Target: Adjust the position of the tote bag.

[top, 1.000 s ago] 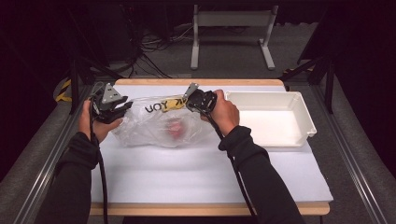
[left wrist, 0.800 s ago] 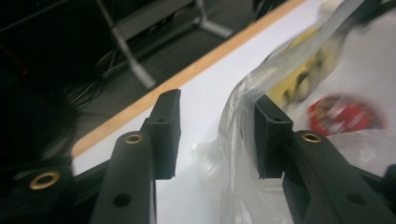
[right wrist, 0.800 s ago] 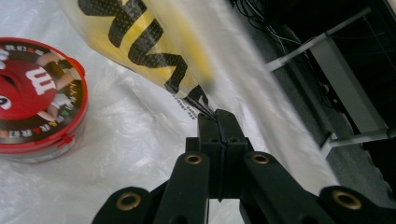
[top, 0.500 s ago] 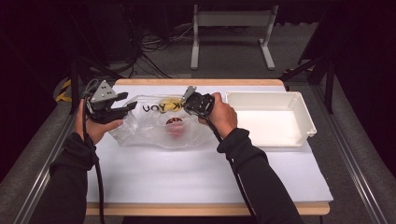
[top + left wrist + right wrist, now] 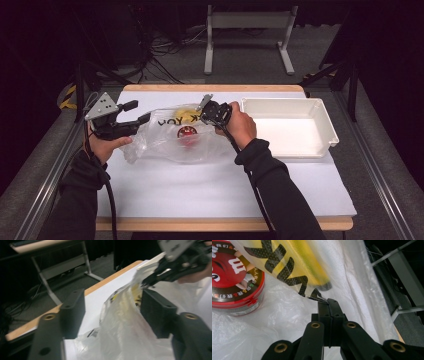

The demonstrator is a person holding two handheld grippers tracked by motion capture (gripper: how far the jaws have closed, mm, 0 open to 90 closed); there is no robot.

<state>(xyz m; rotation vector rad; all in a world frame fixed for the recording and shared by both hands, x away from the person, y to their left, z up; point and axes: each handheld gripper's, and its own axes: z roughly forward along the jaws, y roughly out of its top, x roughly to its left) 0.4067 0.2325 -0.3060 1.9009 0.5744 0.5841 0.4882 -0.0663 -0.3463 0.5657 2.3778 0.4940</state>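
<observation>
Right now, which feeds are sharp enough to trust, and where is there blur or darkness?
Left gripper view: smeared, plastic bag soft. Right gripper view: crisp on the red tin, bag lettering slightly blurred. High view: evenly lit table, surroundings dark.

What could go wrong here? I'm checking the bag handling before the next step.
1. The right gripper pinches just a thin edge of the plastic bag; a pull might tear it or slip it free.
2. The left gripper has bag film between open jaws; closing may grab a loose fold.
3. The red tin lies loose inside; lifting could let it roll and tug the film.
</observation>
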